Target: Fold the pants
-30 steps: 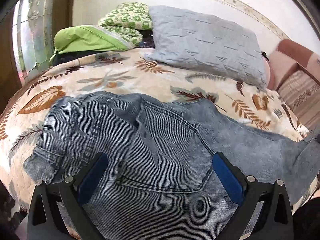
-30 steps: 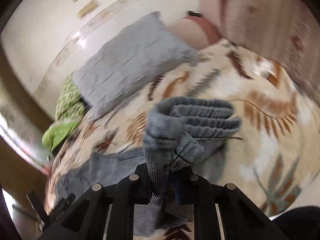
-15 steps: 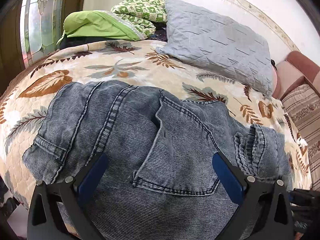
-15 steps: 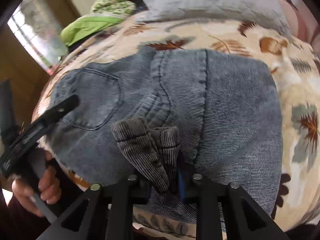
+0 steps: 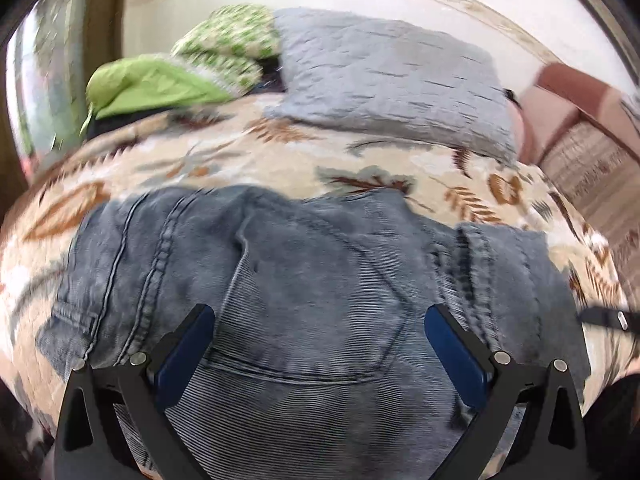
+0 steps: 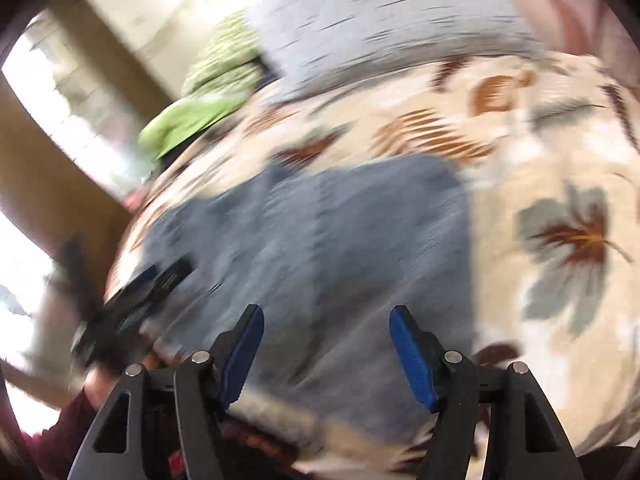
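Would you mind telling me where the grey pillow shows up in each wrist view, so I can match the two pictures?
Left wrist view: the grey pillow lies upper centre-right, at the far end of the leaf-print bedspread.
Right wrist view: the grey pillow sits along the top centre, blurred and tilted.
Shared landmark: the green bedding just left of the pillow in both.

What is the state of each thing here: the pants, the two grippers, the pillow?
pants: folded over, lying on the bed
left gripper: open, holding nothing, over the pants
right gripper: open, holding nothing, over the pants
pillow: lying at the head of the bed
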`<act>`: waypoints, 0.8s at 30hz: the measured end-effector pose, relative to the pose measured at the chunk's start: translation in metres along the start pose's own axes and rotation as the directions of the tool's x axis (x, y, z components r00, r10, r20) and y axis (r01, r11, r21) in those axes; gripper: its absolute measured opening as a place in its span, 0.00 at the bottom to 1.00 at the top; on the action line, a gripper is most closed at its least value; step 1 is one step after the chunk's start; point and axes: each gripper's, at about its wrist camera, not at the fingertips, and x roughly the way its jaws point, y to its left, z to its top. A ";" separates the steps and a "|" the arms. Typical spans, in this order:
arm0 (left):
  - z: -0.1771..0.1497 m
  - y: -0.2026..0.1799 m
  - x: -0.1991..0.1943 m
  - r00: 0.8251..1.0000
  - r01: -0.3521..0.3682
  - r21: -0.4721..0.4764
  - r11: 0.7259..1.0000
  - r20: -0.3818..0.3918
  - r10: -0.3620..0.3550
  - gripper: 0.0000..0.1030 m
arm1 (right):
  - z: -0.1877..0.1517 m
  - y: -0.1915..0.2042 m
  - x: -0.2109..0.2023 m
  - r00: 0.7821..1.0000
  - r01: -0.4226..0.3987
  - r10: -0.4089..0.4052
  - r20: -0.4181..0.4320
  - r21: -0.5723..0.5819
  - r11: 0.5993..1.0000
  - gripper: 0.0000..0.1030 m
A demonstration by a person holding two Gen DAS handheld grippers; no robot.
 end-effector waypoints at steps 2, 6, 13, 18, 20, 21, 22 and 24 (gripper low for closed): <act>-0.004 -0.015 -0.001 1.000 -0.020 0.078 0.997 0.012 0.019 1.00 | 0.000 -0.003 0.020 0.999 0.030 -0.030 -0.038 0.002 1.000 0.62; -0.011 -0.030 0.008 0.997 -0.077 0.173 0.982 -0.017 0.081 1.00 | -0.018 0.020 0.041 0.979 0.179 -0.191 -0.065 -0.156 0.971 0.57; -0.009 -0.022 0.012 0.995 -0.085 0.136 0.987 -0.032 0.091 1.00 | 0.020 0.051 0.030 0.970 0.242 -0.238 0.048 -0.175 0.954 0.57; -0.007 -0.017 0.011 0.995 -0.094 0.110 0.990 -0.021 0.097 1.00 | 0.046 0.060 0.067 0.958 0.284 -0.286 0.011 -0.161 0.945 0.57; -0.005 -0.013 0.009 0.995 -0.094 0.091 0.991 -0.020 0.096 1.00 | 0.042 0.057 0.100 0.938 0.319 -0.337 -0.076 -0.183 0.930 0.57; -0.004 -0.009 0.008 0.995 -0.094 0.077 0.993 -0.021 0.096 1.00 | 0.039 0.059 0.100 0.941 0.326 -0.338 -0.027 -0.200 0.924 0.59; -0.003 -0.007 0.007 0.995 -0.094 0.067 0.993 -0.020 0.096 1.00 | 0.039 0.060 0.100 0.942 0.327 -0.337 -0.010 -0.213 0.921 0.59; 0.000 0.000 0.004 0.995 -0.097 0.034 0.995 -0.017 0.098 1.00 | 0.041 0.057 0.099 0.945 0.314 -0.327 -0.029 -0.207 0.927 0.59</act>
